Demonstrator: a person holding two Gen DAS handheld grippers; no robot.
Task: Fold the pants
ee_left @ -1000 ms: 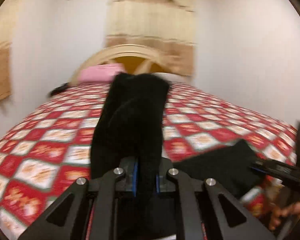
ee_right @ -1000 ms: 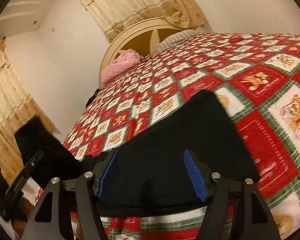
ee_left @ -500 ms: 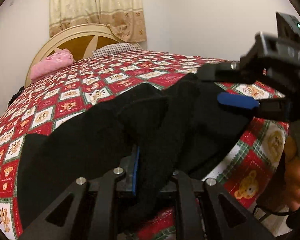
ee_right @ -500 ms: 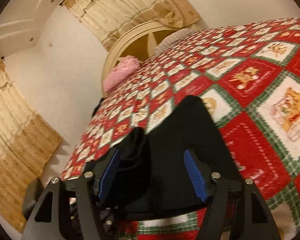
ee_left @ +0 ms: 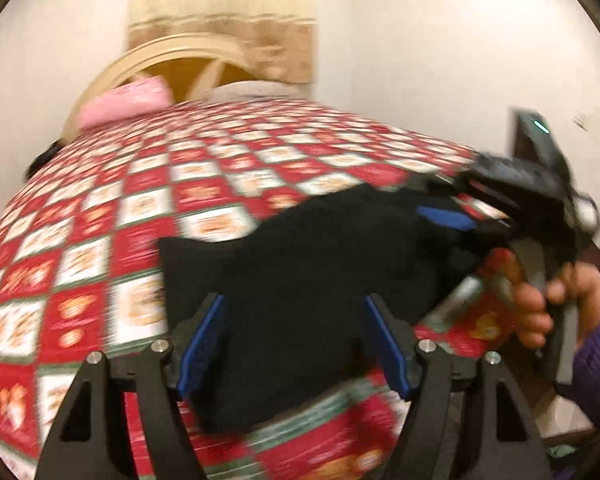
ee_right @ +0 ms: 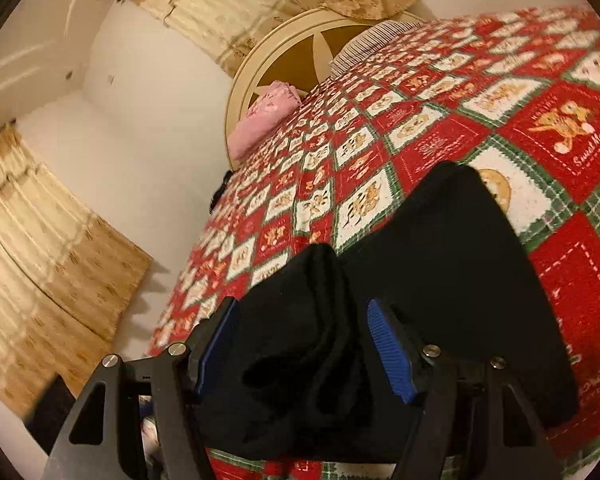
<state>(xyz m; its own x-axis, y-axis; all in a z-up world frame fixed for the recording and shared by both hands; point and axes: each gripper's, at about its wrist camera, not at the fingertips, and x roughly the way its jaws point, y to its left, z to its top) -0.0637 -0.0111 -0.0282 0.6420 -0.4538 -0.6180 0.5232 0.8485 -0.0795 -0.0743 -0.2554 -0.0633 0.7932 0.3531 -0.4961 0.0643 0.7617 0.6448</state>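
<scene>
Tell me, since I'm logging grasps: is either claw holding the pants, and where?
Neither. The left claw is opening, its pads off the black pants between them; the right claw stands open around a bunched fold.

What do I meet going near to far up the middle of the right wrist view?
Right hand-held gripper with open jaws → folded black pants → red, white and green checked teddy-bear bedspread → pink pillow → cream arched wooden headboard → beige patterned curtain.
</scene>
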